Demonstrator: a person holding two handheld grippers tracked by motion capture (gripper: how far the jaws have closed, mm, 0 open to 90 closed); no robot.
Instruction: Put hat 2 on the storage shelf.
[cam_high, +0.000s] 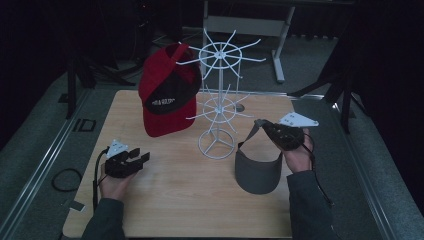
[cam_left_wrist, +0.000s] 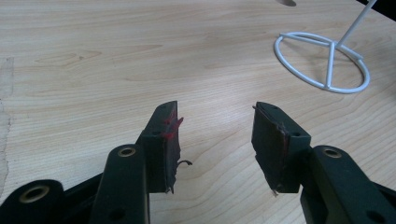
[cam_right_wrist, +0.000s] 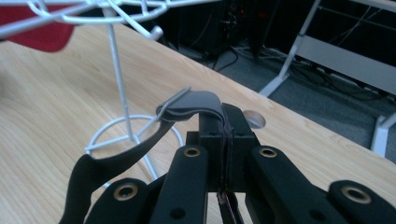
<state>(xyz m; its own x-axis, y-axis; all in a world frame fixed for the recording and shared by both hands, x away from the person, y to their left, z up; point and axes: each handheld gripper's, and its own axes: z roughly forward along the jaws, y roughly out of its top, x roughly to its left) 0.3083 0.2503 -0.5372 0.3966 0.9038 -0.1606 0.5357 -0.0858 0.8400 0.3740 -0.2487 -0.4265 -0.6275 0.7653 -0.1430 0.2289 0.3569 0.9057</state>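
The right tool (cam_high: 261, 123) pinches the strap of a grey visor (cam_high: 257, 170), its jaws pressed together on the band; the visor hangs from that grip with its brim low over the wooden desk (cam_high: 175, 200), just right of the white wire rack (cam_high: 218, 97). The left tool (cam_high: 140, 155) rests near the desk's left front, jaws spread with nothing between them. A red and black cap (cam_high: 167, 95) hangs on the rack's left side.
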